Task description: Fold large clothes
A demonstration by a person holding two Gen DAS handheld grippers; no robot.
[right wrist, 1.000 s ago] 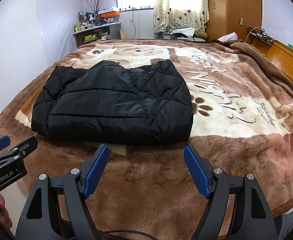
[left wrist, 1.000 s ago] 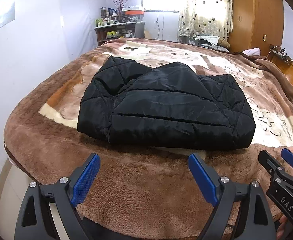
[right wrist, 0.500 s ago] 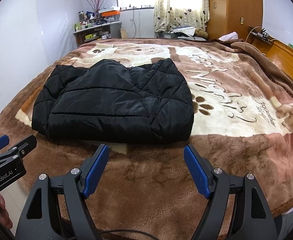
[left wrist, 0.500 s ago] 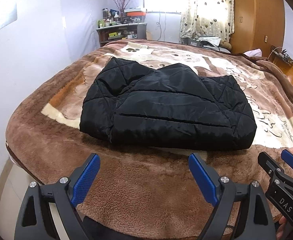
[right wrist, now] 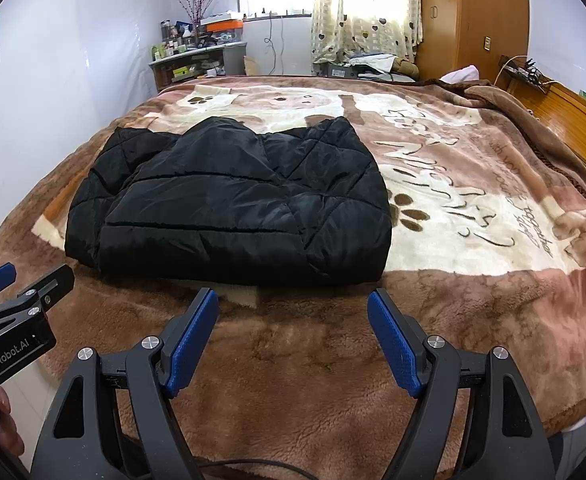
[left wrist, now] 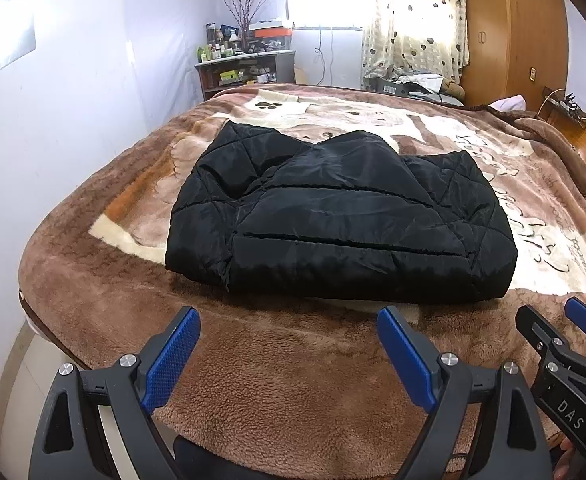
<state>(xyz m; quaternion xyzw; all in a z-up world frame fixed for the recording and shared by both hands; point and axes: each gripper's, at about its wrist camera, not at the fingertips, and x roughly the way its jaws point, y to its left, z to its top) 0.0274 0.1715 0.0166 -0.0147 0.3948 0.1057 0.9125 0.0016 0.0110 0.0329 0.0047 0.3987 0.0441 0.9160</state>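
Jacket: the black quilted jacket (left wrist: pixel 341 224) is lying just ahead of both claws on the bed's brown blanket (left wrist: pixel 277 364), already doubled into a compact block with its thick fold edge facing the claws; by the look of it the folding is finished or nearly so.
Why it is sitting there: the bundle is resting near the bed's edge, probably so it is within reach of both claws from the bedside.
Left claw (left wrist: pixel 289 356): its blue pads are standing wide apart with nothing between them, hovering over bare blanket short of the jacket's near edge.
Right claw (right wrist: pixel 293 344): it is likewise gaping and empty, clear of the fabric, with the jacket ahead and slightly to its left.
Hand pose: both claws are pointing forward and down at the bed, side by side, each showing at the edge of the other's view.
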